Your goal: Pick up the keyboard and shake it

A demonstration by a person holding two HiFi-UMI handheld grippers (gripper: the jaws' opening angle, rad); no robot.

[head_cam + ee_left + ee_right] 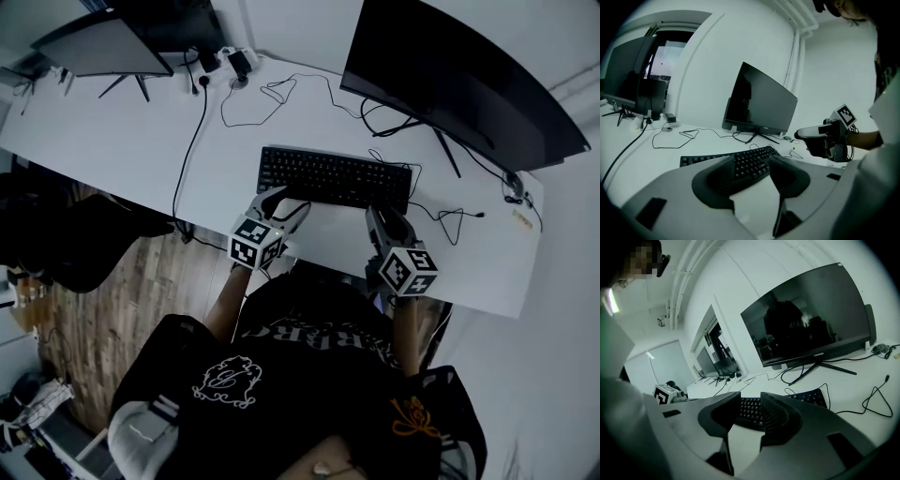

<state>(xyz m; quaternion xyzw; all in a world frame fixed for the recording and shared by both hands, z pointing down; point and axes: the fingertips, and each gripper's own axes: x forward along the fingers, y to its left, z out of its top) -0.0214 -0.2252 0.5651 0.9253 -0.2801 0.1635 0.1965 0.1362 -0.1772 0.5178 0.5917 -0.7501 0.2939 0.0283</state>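
A black keyboard point(335, 176) lies flat on the white desk point(122, 141), just in front of the big monitor. My left gripper point(279, 201) hovers at the keyboard's near left edge, and my right gripper point(379, 218) at its near right edge. In the left gripper view the jaws point(752, 163) stand apart, with the keyboard point(703, 159) beyond them and bare desk in the gap. In the right gripper view the jaws point(750, 403) leave a narrower gap; the keyboard point(811, 397) lies past them, untouched. Both grippers are open and hold nothing.
A large curved monitor point(459, 75) stands behind the keyboard, and a second screen point(103, 42) stands at the far left. Loose cables point(281, 94) and a charger point(236, 62) lie on the desk behind. Another cable point(459, 220) trails right of the keyboard. The desk's front edge is close to me.
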